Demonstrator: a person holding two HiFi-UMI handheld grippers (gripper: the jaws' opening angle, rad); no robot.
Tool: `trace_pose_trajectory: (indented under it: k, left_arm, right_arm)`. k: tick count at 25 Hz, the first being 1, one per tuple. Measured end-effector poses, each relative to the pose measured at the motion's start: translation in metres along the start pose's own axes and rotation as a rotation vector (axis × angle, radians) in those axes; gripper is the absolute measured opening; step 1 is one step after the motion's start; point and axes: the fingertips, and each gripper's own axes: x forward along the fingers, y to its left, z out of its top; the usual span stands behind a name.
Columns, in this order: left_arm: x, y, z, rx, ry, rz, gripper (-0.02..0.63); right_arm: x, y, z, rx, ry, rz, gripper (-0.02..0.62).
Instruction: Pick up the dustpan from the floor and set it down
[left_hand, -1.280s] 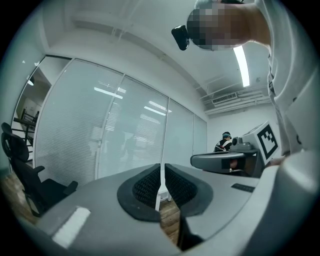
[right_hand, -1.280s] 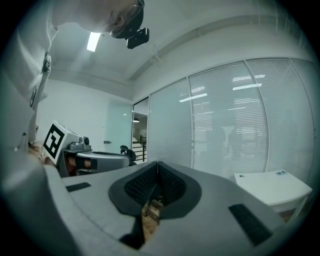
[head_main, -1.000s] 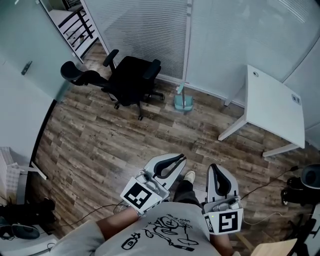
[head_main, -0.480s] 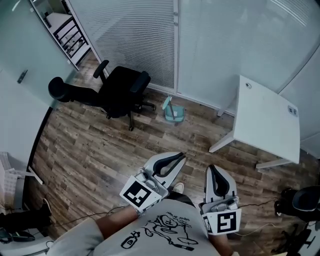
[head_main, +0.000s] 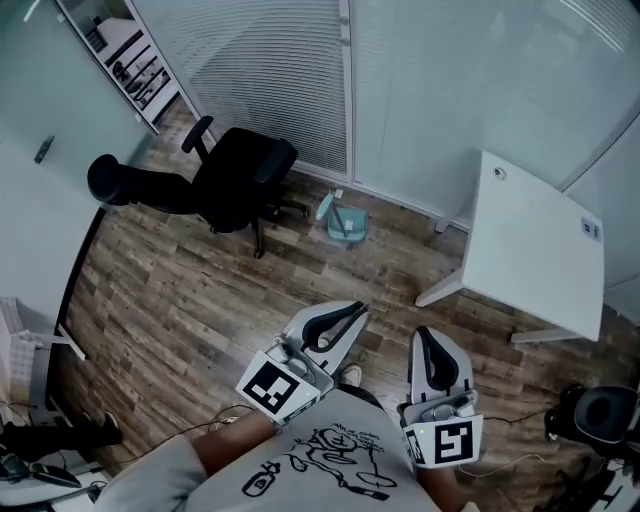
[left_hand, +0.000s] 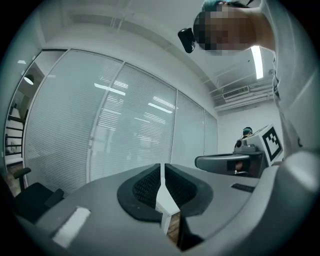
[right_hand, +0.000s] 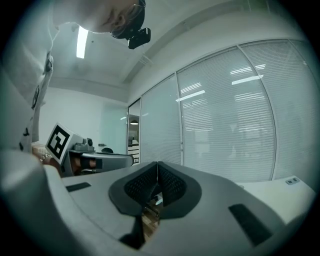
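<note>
Left gripper (head_main: 352, 312) and right gripper (head_main: 428, 338): fingers clenched, nothing held. Dustpan (head_main: 343, 222), apparently with an upright handle, sits on the floor (head_main: 180, 300) beside the office chair (head_main: 240, 175), well apart from both grippers. Approach, pickup and set-down remain outstanding.

Wood-plank floor (head_main: 200, 300); black office chair (head_main: 235, 180) near blinded glass wall (head_main: 260, 70); white table (head_main: 535, 245) at right.

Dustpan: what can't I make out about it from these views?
- Head view: dustpan is too small to show its handle's lean or any contents.
- Left gripper view: floor almost all hidden behind the shut left tongs; no dustpan.
- Right gripper view: only a floor sliver below the shut right tongs; a pale patch there is unidentifiable.
</note>
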Motion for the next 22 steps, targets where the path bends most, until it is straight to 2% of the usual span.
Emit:
trace_pose_trajectory:
  k: [6,11,14,18,22]
  left_arm:
    - [0.016,0.021,-0.015,-0.025,0.016,-0.018,0.021]
    - [0.043,0.063,-0.017,-0.015,0.027,-0.039,0.021]
    - [0.065,0.096,-0.009,-0.003,0.020,-0.035,0.021]
    - [0.096,0.151,0.002,-0.007,0.018,-0.032,0.021]
    - [0.115,0.214,0.016,0.011,0.018,0.002,0.021]
  right_arm:
    - [0.027,-0.007,-0.014,0.005,0.012,0.001,0.003]
    - [0.076,-0.023,-0.015,0.006,0.004,-0.018,0.003]
    - [0.113,-0.033,-0.009,-0.006,-0.005,-0.007,0.003]
    - [0.181,-0.049,-0.012,0.003,0.031,0.011,0.003]
    - [0.247,-0.053,0.001,0.003,0.030,0.046,0.003]
